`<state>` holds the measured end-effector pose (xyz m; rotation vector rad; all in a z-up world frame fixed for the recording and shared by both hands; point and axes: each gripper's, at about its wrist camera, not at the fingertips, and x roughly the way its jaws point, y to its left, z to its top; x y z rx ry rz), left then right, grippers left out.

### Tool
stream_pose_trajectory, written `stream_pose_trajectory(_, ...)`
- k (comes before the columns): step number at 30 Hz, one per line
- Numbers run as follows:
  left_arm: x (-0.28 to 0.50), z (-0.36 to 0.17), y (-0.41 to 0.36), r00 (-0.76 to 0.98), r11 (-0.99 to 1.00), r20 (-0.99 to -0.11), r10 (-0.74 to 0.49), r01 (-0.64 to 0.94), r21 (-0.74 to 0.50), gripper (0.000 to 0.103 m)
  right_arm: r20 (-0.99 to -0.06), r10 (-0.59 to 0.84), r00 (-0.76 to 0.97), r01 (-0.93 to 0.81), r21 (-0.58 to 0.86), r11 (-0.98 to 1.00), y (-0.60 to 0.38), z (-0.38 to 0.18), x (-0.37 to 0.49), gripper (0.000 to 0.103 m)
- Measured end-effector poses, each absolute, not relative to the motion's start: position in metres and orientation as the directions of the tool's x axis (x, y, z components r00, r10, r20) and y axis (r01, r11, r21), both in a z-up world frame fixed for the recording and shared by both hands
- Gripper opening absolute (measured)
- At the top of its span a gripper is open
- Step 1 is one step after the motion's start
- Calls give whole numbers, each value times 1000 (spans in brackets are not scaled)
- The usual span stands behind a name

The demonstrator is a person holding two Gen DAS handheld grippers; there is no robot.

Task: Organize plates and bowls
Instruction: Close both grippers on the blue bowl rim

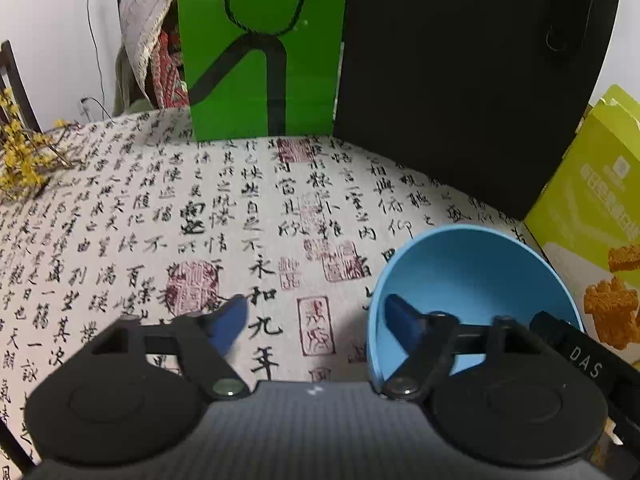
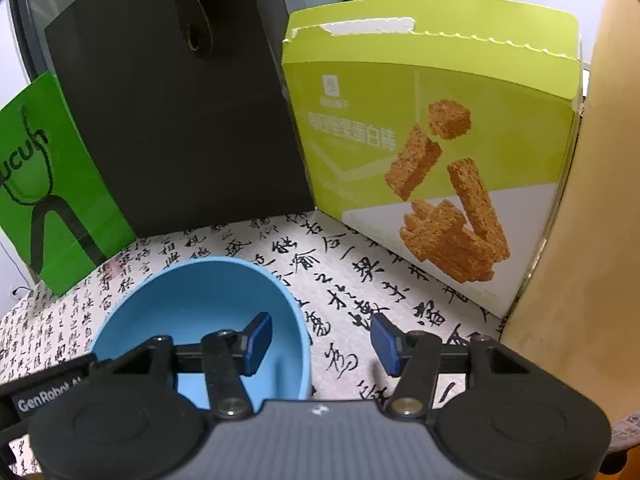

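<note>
A light blue bowl (image 1: 480, 280) (image 2: 192, 304) stands on the calligraphy tablecloth (image 1: 160, 220). My left gripper (image 1: 316, 320) straddles the bowl's left rim. Its right fingertip (image 1: 404, 316) is inside the bowl and its left one (image 1: 230, 320) hangs over the cloth, well clear of the wall. My right gripper (image 2: 322, 344) straddles the opposite rim, with its left fingertip (image 2: 258, 342) inside the bowl and its right one (image 2: 386, 344) outside. A gap shows between each pad and the wall, so both grippers are open. No plate is in view.
A green paper bag (image 1: 260, 52), a black bag (image 1: 460, 80) and a yellow-green snack box (image 2: 432, 128) stand close behind the bowl. Yellow flowers (image 1: 24, 160) lie at the far left. A tan surface (image 2: 580, 200) rises on the right.
</note>
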<state>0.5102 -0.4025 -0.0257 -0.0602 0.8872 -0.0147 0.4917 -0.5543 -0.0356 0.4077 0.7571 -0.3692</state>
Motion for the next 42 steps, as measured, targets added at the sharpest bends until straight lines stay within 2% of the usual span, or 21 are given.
stream_pose_trajectory(3,508,-25,-401,626,997,-778,-61,0,-79,63,-734,-168,658,455,210,865,-553,-38,493,46)
stream_pose_trajectory(5,506,-25,-401,624,996,-778,-71,5,-87,54,-743,-159,651,451,209,868,-553,-40,494,42)
stream_pose_trajectory(8,505,-24,-402,617,994,-781,-98,18,-111,41,-752,-141,644,445,217,869,-552,-43,495,33)
stream_pose_trajectory(11,502,-24,-407,623,994,-775,-103,38,-101,33,-748,-124,652,432,231,872,-551,-43,495,24)
stream_pose_trajectory(14,501,-24,-409,625,991,-769,-132,59,-123,14,-742,-93,663,412,258,874,-551,-44,496,14)
stream_pose_trajectory(17,500,-23,-412,631,989,-762,-148,80,-126,8,-735,-81,673,404,273,873,-550,-43,495,8)
stream_pose_trajectory(25,497,-18,-413,663,993,-739,-119,85,-83,7,-714,-53,698,386,314,867,-552,-44,493,7)
stream_pose_trajectory(42,487,-13,-417,707,995,-701,-91,98,-30,7,-711,-71,700,376,282,883,-549,-47,494,7)
